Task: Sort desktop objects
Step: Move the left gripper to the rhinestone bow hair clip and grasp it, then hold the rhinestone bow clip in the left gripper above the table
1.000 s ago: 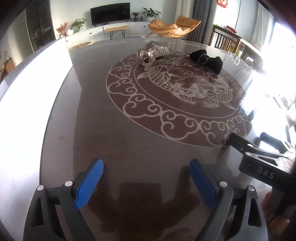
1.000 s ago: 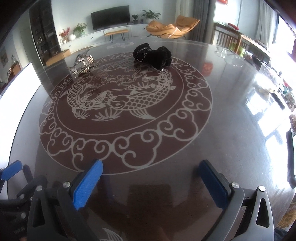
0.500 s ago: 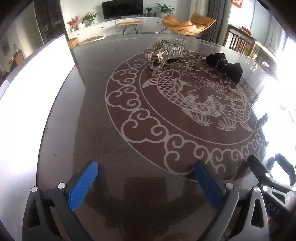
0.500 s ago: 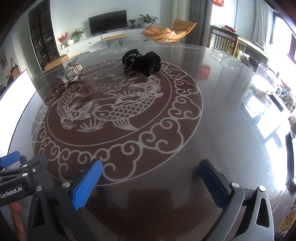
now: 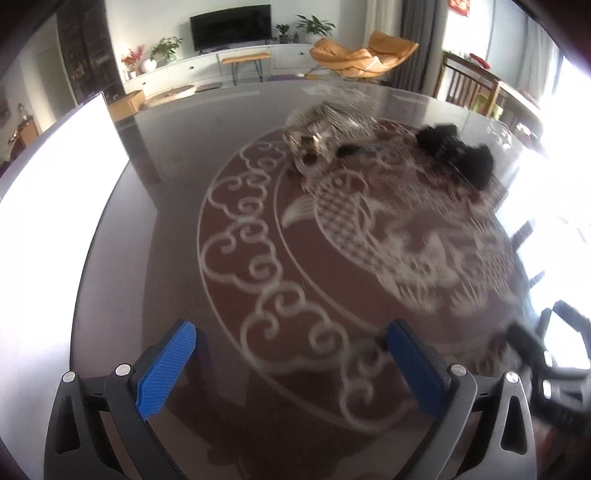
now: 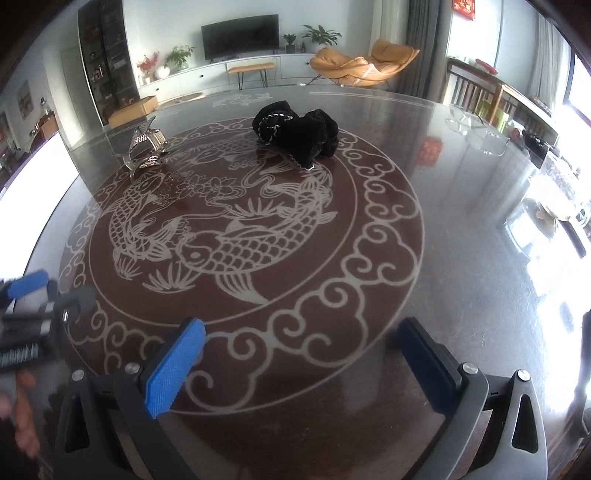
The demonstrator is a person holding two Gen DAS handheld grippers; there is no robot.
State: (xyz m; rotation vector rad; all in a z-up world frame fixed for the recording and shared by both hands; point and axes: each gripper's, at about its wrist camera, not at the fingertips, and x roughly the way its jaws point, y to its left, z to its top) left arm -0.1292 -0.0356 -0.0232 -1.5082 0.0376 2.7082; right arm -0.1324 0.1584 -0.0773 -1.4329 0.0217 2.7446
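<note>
- My left tongs (image 5: 291, 360) sit nearest, blue pads spread as wide as they go, nothing between them, tilted down over the near edge of the table.
- My right tongs (image 6: 301, 356) are just beside them, also gaping wide and empty; only bare tabletop shows between the pads.
- Under both lies a big round dark glass table (image 6: 461, 229) with a pale fish-and-cloud pattern in its middle.
- Far across the pattern, towards the left, stands a shiny silver clip-like object (image 6: 146, 147). I cannot tell exactly what it is; the left camera shows it blurred.
- To its right, a little apart, lies a bundle of black fabric (image 6: 299, 134), perhaps hair ties with pale trim.
- Beyond the table is a living room: a television (image 6: 240, 35) on the far wall and an orange lounge chair (image 6: 362, 66) to the right.
- My judgement: sorting has not visibly begun. Both objects lie untouched, well away from either tongs, and I see no container to sort into.
</note>
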